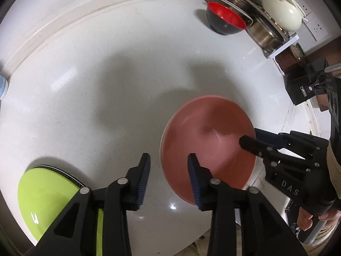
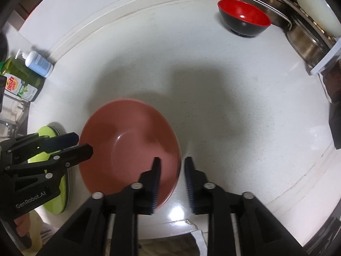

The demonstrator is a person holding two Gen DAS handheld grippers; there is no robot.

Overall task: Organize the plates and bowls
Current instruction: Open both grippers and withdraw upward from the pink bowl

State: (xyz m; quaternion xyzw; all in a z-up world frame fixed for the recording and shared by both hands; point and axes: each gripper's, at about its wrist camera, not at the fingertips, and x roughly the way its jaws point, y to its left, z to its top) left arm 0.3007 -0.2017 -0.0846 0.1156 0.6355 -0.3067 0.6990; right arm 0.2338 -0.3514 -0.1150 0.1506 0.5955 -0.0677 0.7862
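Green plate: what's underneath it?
Under the green plate a second plate's dark striped rim shows. The left tool covers much of the stack; anything deeper stays hidden.

Lighting: moderate, from overhead. Broad soft shadows fall across the middle of the white surface; a small glare spot sits near its front edge in both views. Pink bowl motion-blurred in the left wrist view, sharper in the right. Strong fisheye curvature; black vignette at the corners.
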